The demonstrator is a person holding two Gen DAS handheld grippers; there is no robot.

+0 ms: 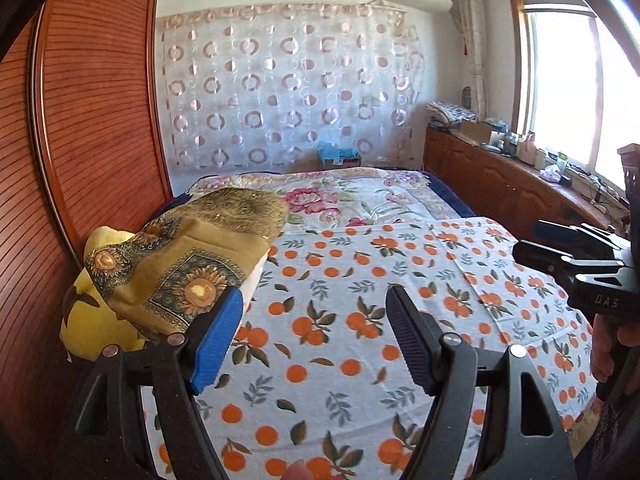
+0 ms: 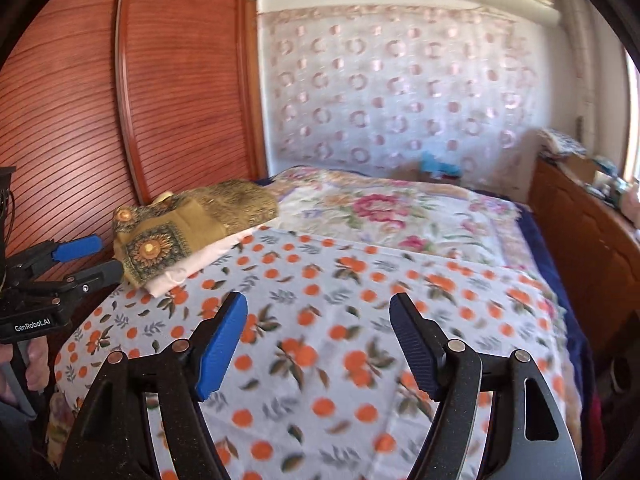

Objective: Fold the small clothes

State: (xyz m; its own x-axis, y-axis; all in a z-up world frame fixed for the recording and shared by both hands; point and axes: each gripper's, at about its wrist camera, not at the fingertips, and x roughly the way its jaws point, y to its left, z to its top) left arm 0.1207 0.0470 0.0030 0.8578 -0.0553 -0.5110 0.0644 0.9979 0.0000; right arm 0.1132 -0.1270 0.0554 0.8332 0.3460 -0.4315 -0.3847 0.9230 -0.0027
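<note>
Your left claw (image 1: 314,308) stands open at the lower centre of the left wrist view, with nothing between its blue ribbed pads (image 1: 218,340). Your right claw (image 2: 318,312) stands open at the lower centre of the right wrist view, and its jaws are likewise empty. Both claws hang above the white cloth printed with orange fruit and green leaves (image 1: 340,280), which lies spread flat over the near part of the bed and fills the lower half of each view.

The folded pile of small clothes (image 1: 192,256) sits at the left of the left wrist view, on the bed's edge beside the reddish-brown ribbed wooden cabinet (image 1: 92,92). Its top item is an ochre fabric with sunflower squares; a pale pink layer shows beneath it, and a yellow fabric (image 1: 92,320) lies at its near left. In the right wrist view the same pile appears at centre left.

A floral bedspread with pink roses (image 1: 360,196) covers the far part of the bed. A sheer curtain with pink ring motifs (image 1: 288,88) hangs on the back wall. Each claw appears at the edge of the other's view.
</note>
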